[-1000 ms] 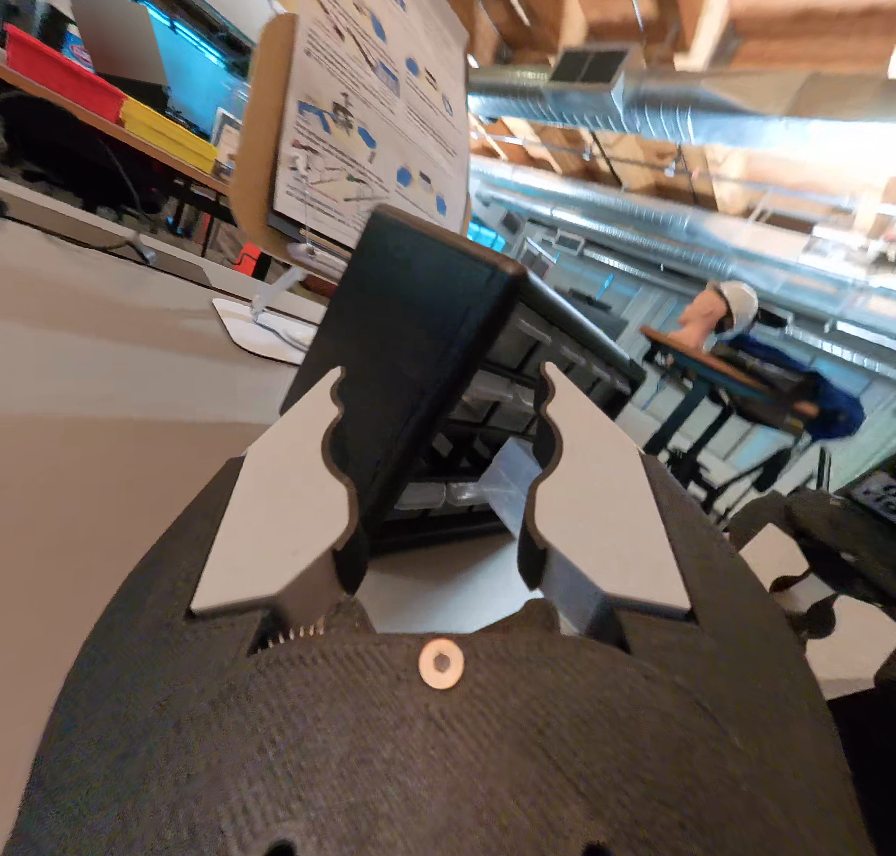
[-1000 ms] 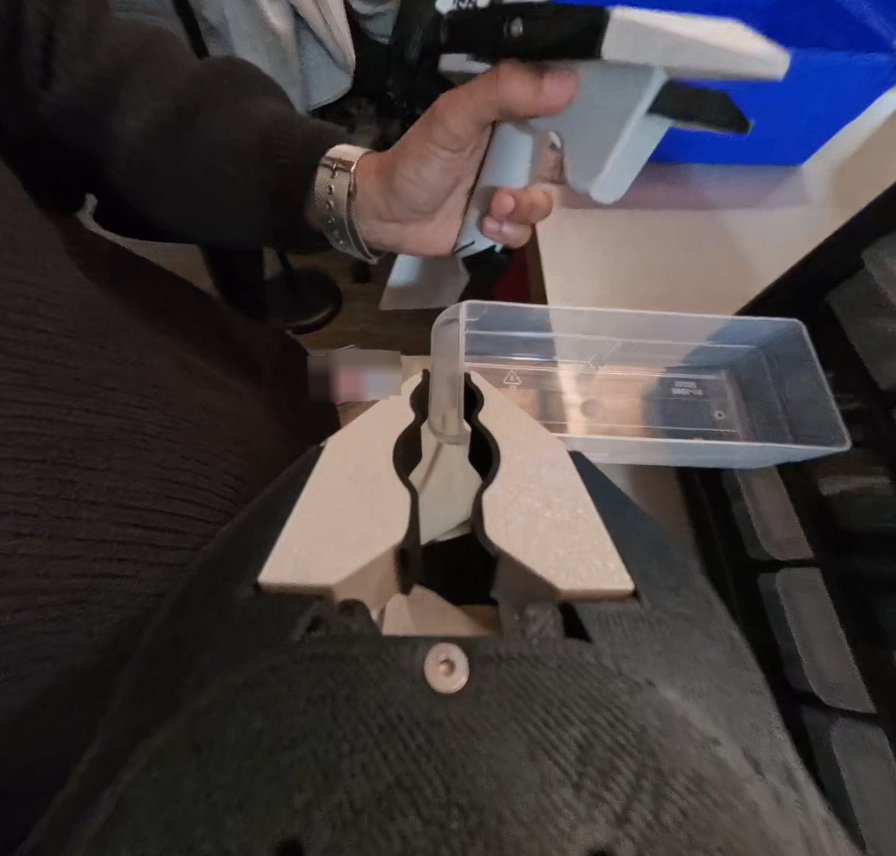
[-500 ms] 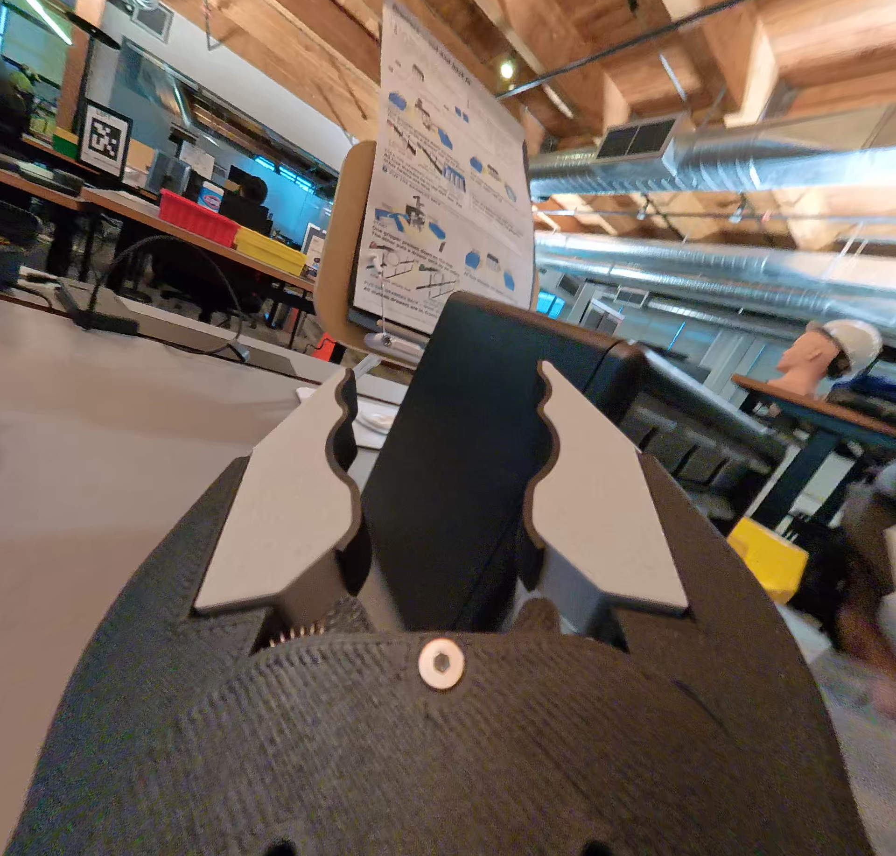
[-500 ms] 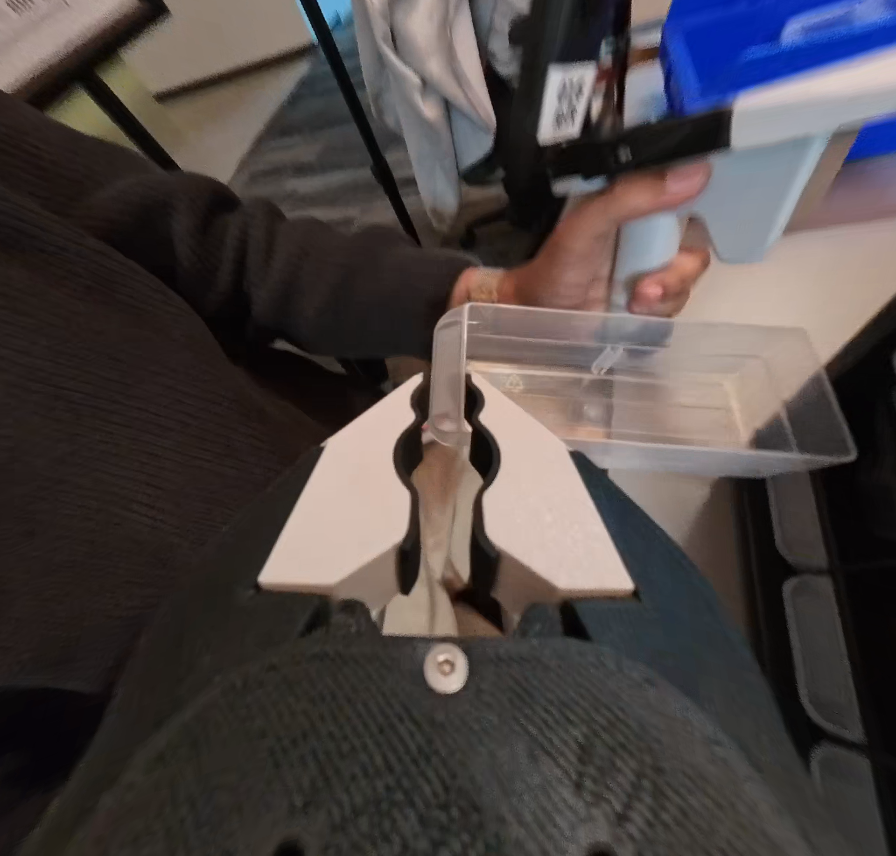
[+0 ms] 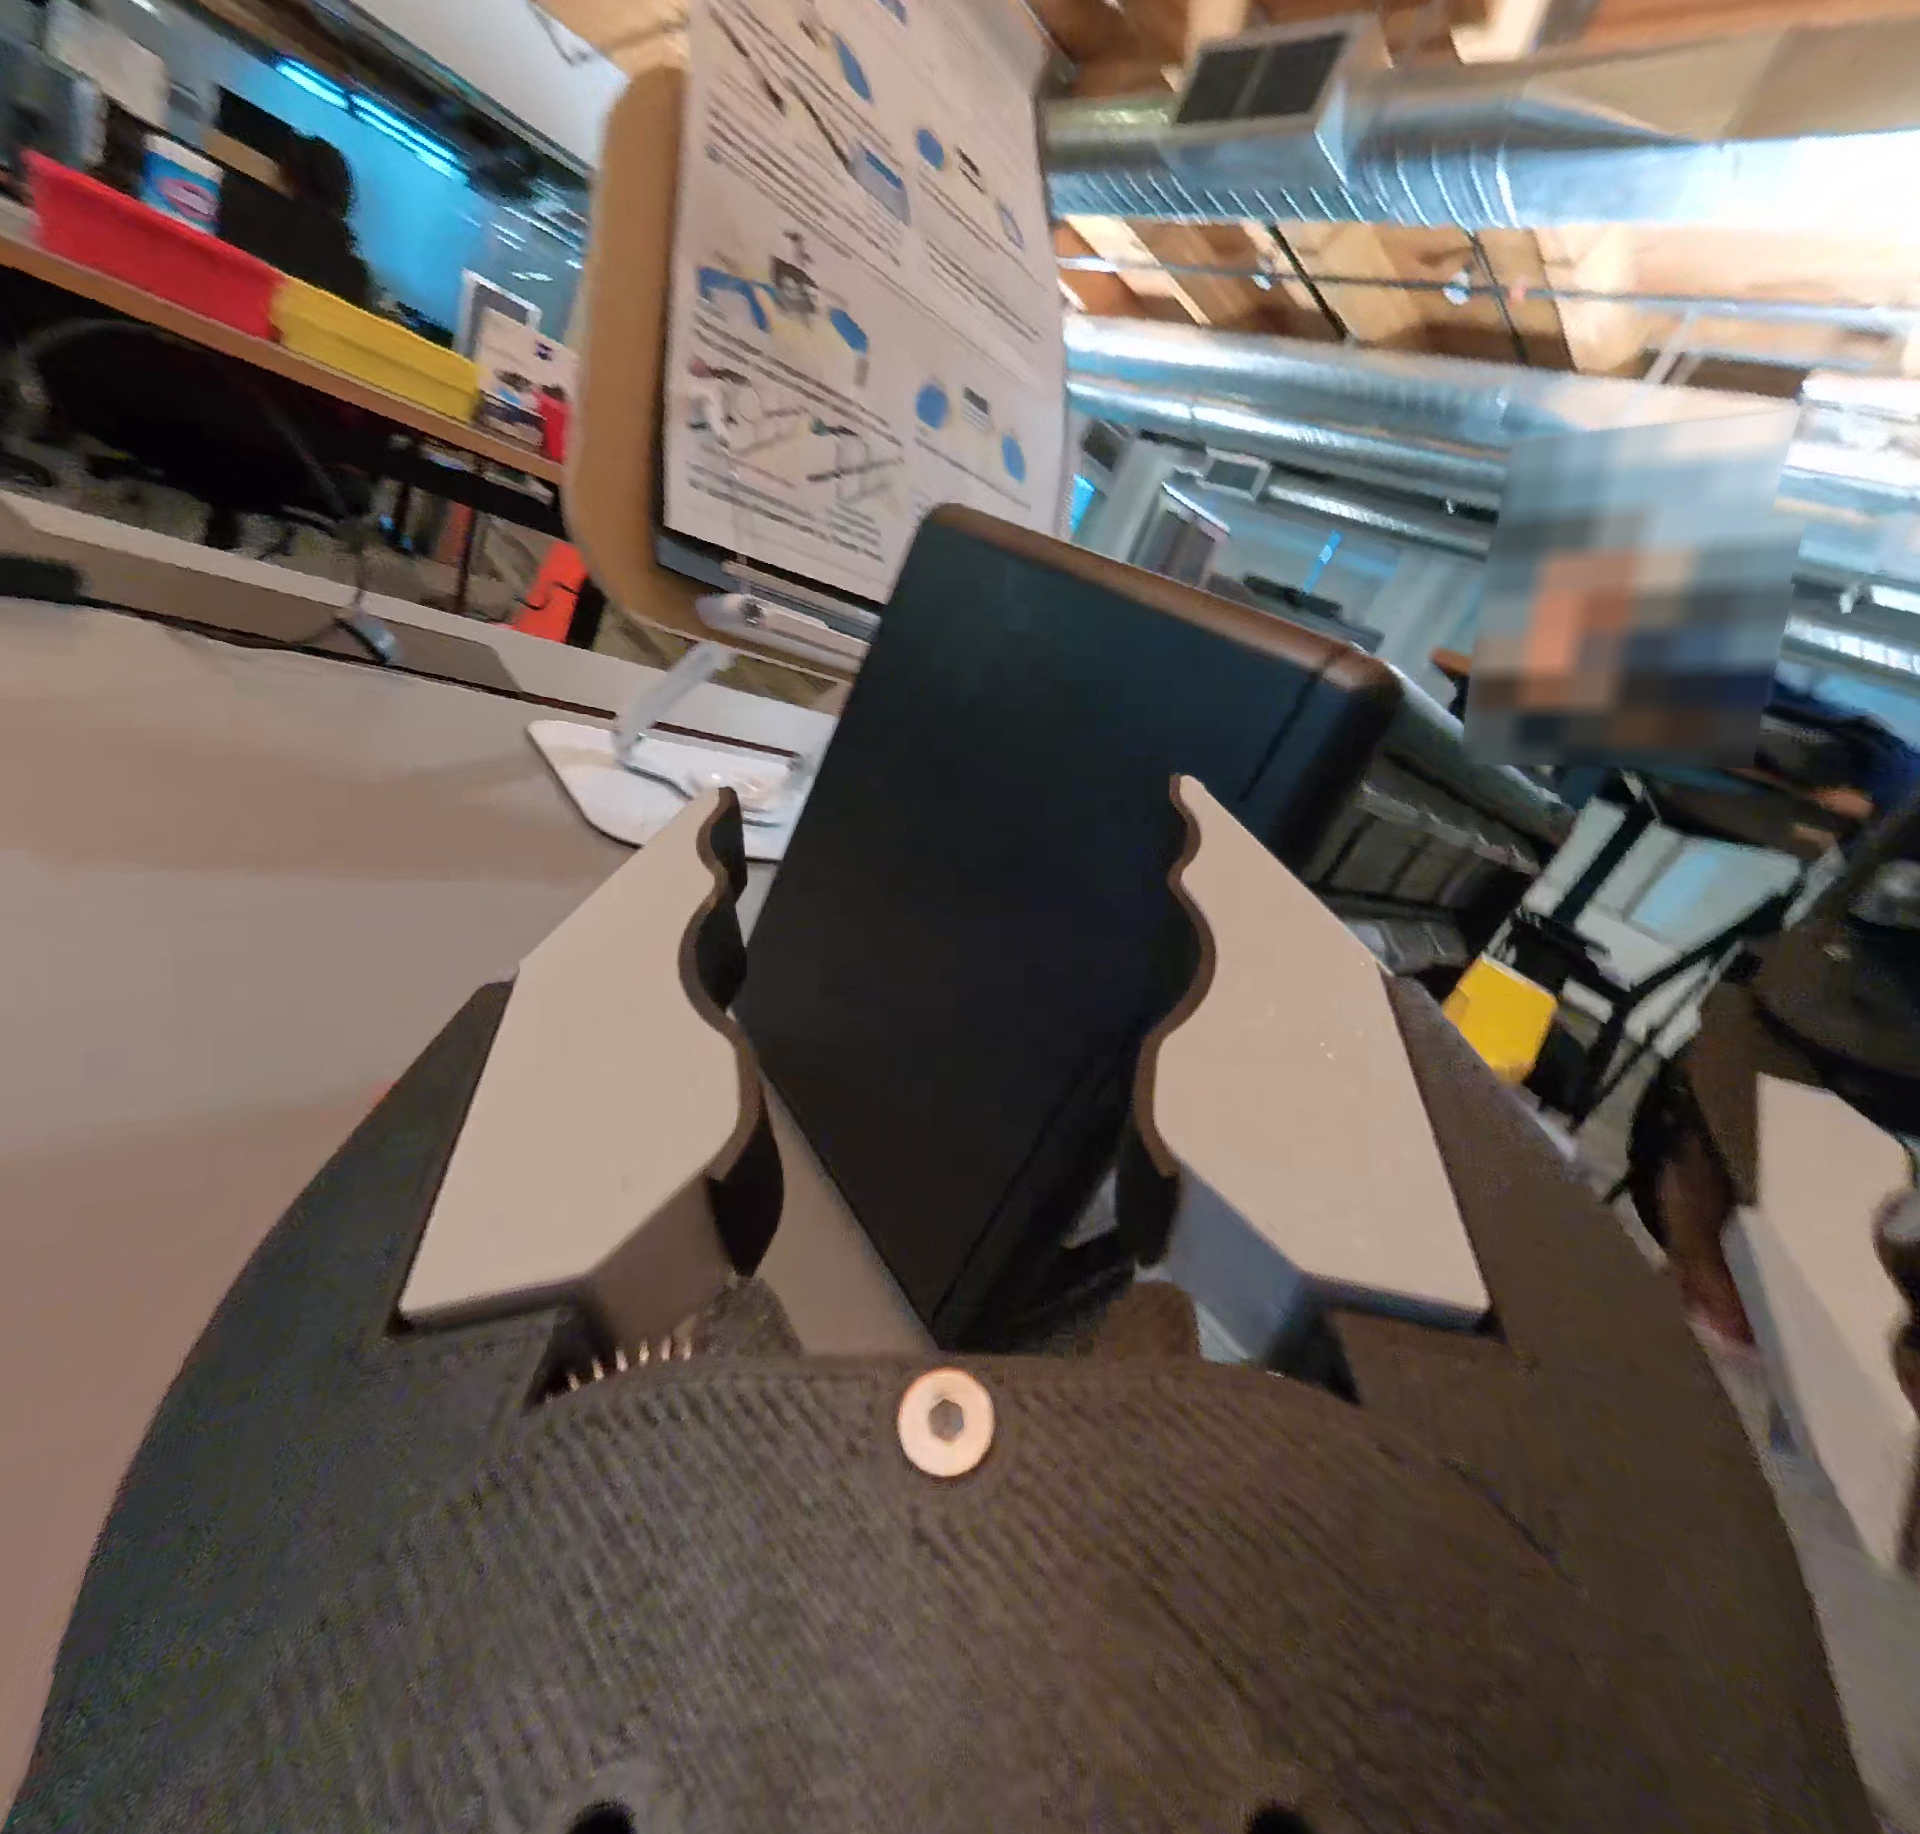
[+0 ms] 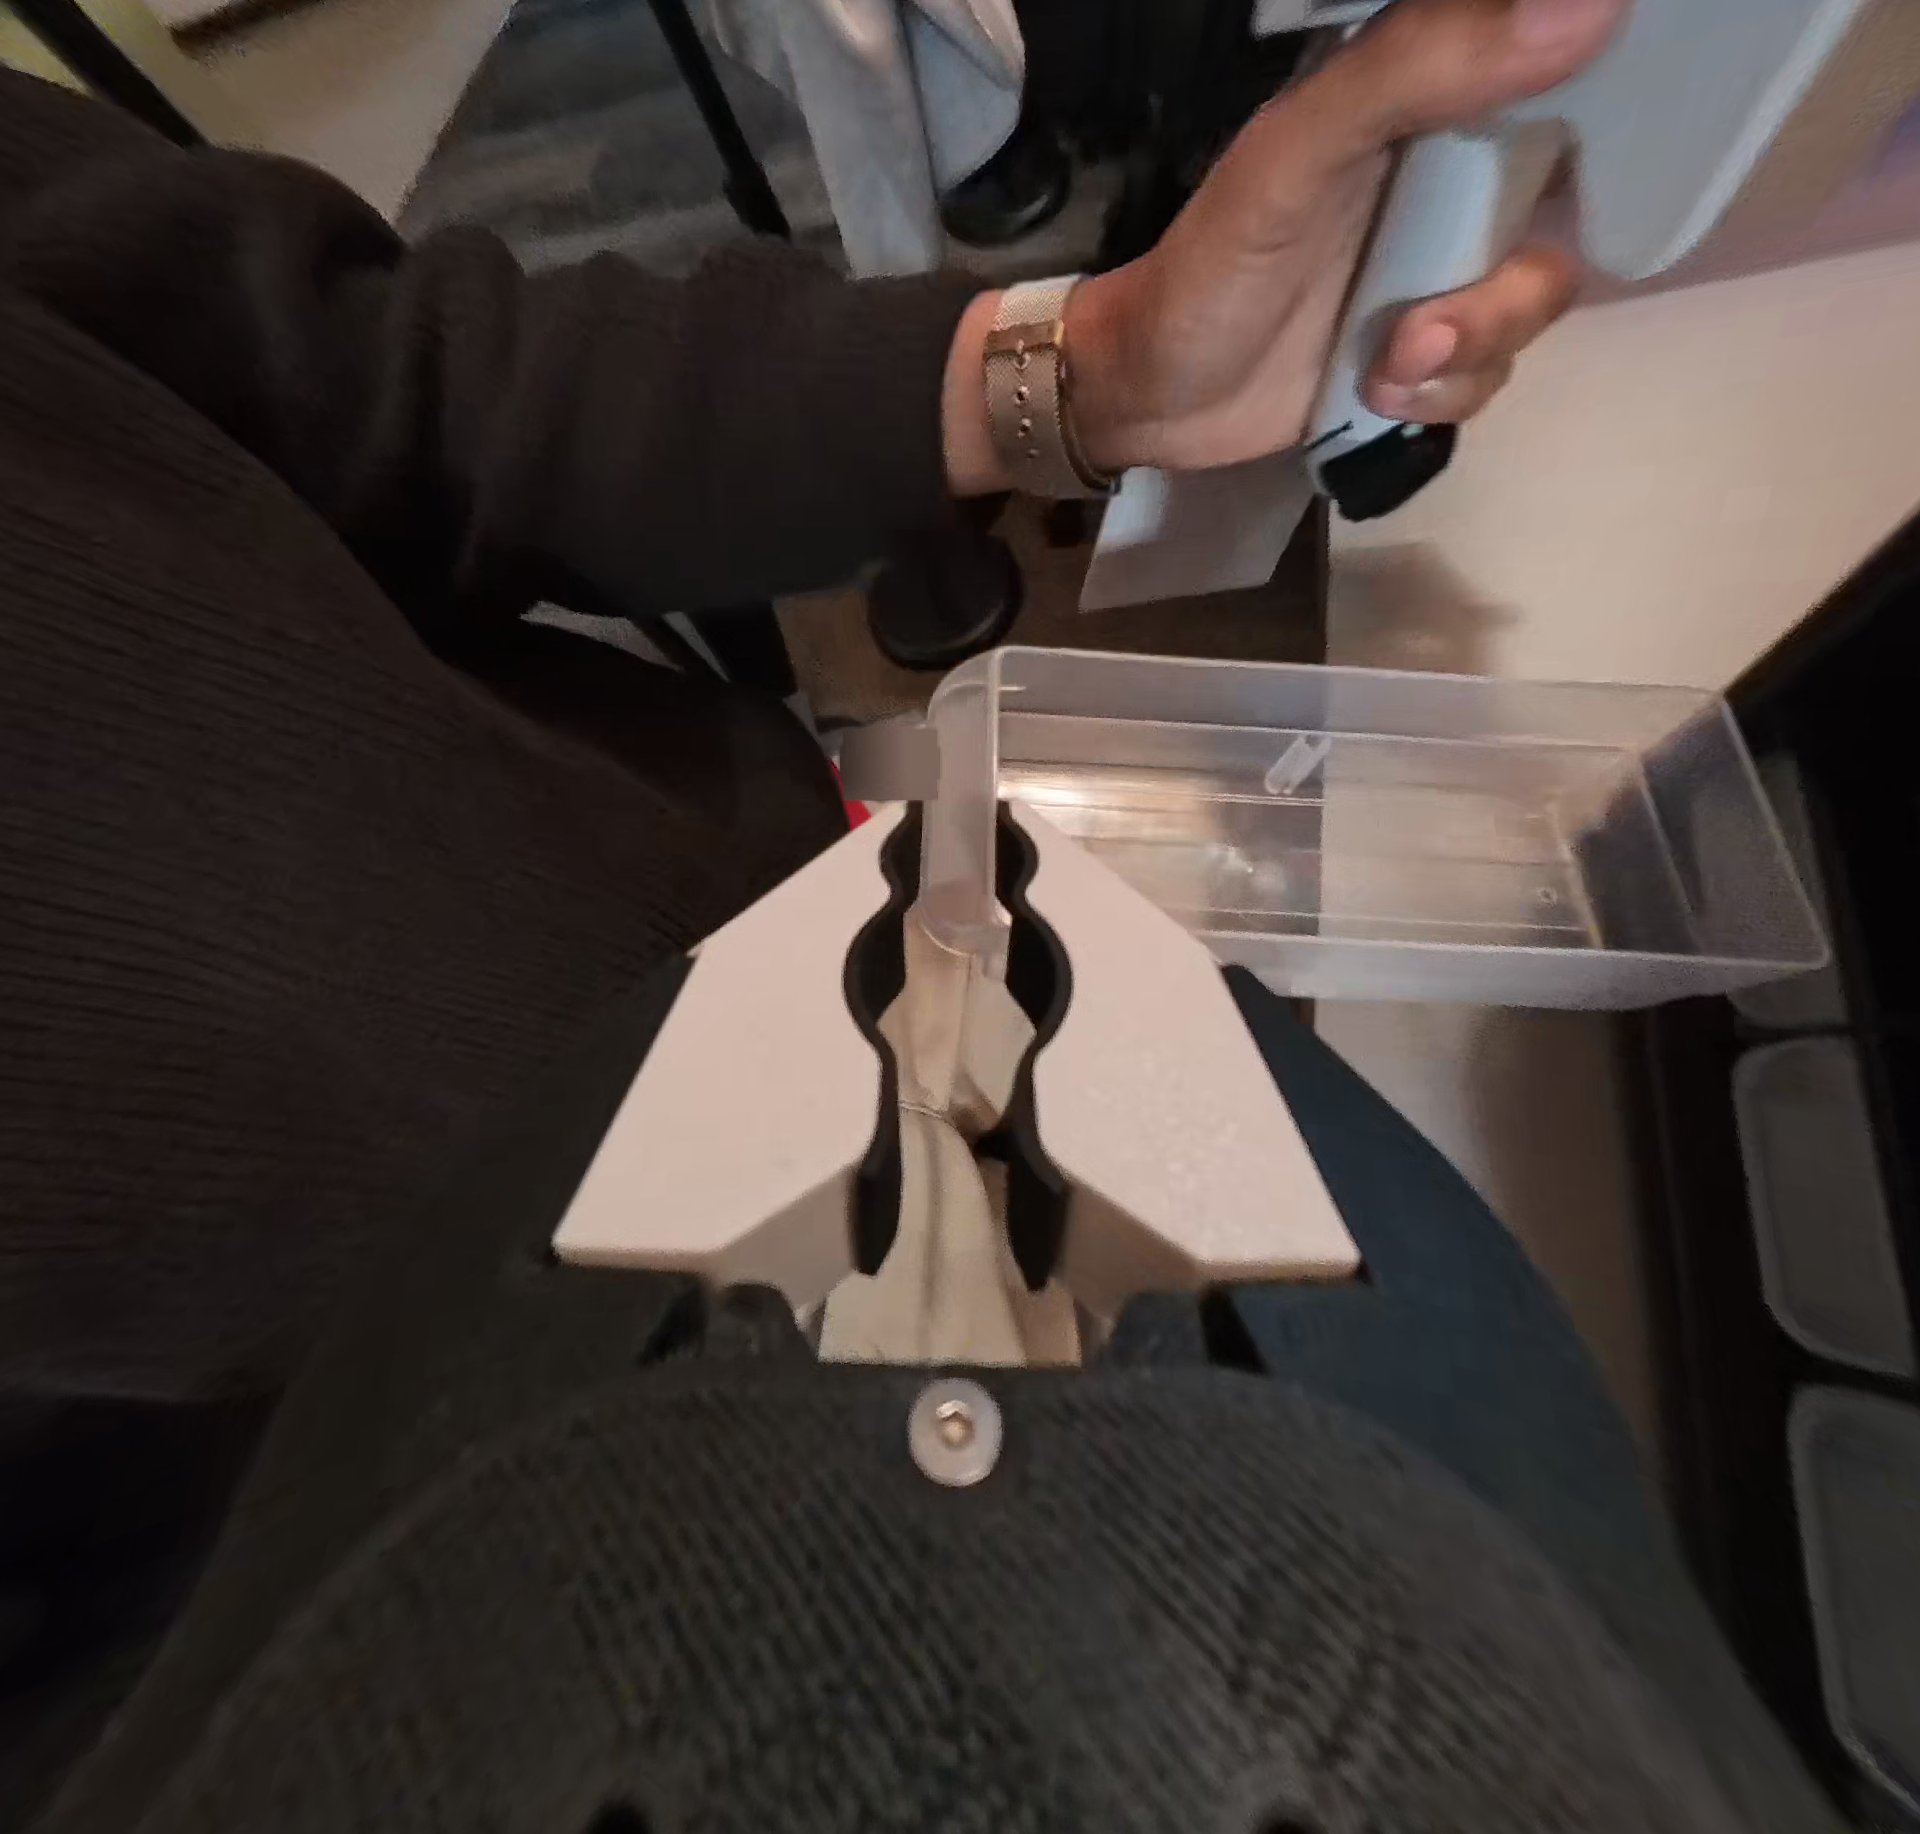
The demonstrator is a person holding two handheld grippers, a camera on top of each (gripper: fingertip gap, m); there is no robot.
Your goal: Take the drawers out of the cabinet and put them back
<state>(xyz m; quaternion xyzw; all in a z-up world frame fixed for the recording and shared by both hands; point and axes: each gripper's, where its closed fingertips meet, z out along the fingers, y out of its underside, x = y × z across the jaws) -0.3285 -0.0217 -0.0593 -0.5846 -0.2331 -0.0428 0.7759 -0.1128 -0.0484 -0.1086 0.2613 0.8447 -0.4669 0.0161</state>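
The black cabinet [image 5: 1039, 724] stands on the beige table, its side panel facing me. My left gripper [image 5: 951, 808] is open, one finger on each side of the cabinet's near corner; I cannot tell whether they touch it. My right gripper [image 6: 958, 828] is shut on the front tab of a clear, empty plastic drawer [image 6: 1403, 849]. The drawer is held level in the air, its far end pointing right towards the cabinet front [image 6: 1829, 1213], where grey drawer fronts show. A hand [image 6: 1247, 330] holds the left gripper's grey handle at the top of the right wrist view.
A clipboard stand with an illustrated sheet [image 5: 852, 278] stands behind the cabinet on a white base [image 5: 665, 787]. Beige table top [image 5: 208, 901] spreads to the left. Red and yellow bins [image 5: 260, 298] sit on a far table. The person's dark sleeve [image 6: 416, 537] fills the left of the right wrist view.
The left gripper has swung about while the cabinet stayed between its open fingers. The right gripper has kept hold of the clear drawer, shifting slightly beside the cabinet front.
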